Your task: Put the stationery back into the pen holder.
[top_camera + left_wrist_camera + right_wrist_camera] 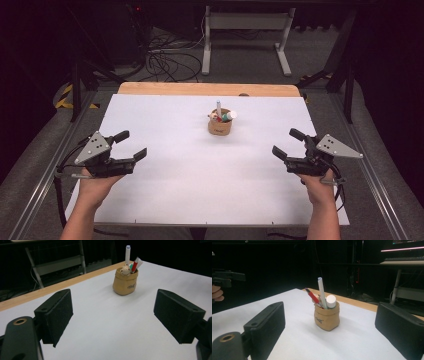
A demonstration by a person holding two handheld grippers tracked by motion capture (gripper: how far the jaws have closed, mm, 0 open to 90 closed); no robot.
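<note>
A small tan pouch-shaped pen holder point(220, 125) stands upright on the white table top point(200, 165), a little behind its middle. It holds a white pen point(127, 253), a red marker point(313, 297), a thick white-capped stick point(331, 301) and a small figure. My left gripper point(130, 145) hovers at the table's left side, held by a hand, its jaws wide apart and empty. At the right side my right gripper point(288, 142) is likewise open with nothing between its jaws. Both point inward toward the holder point(125, 282), well short of it point(327, 317).
A wooden strip point(207, 89) runs along the table's far edge. Behind it, on the floor, stand a white metal frame point(245, 35) and loose cables point(165, 60). Dark stands point(345, 60) flank the table.
</note>
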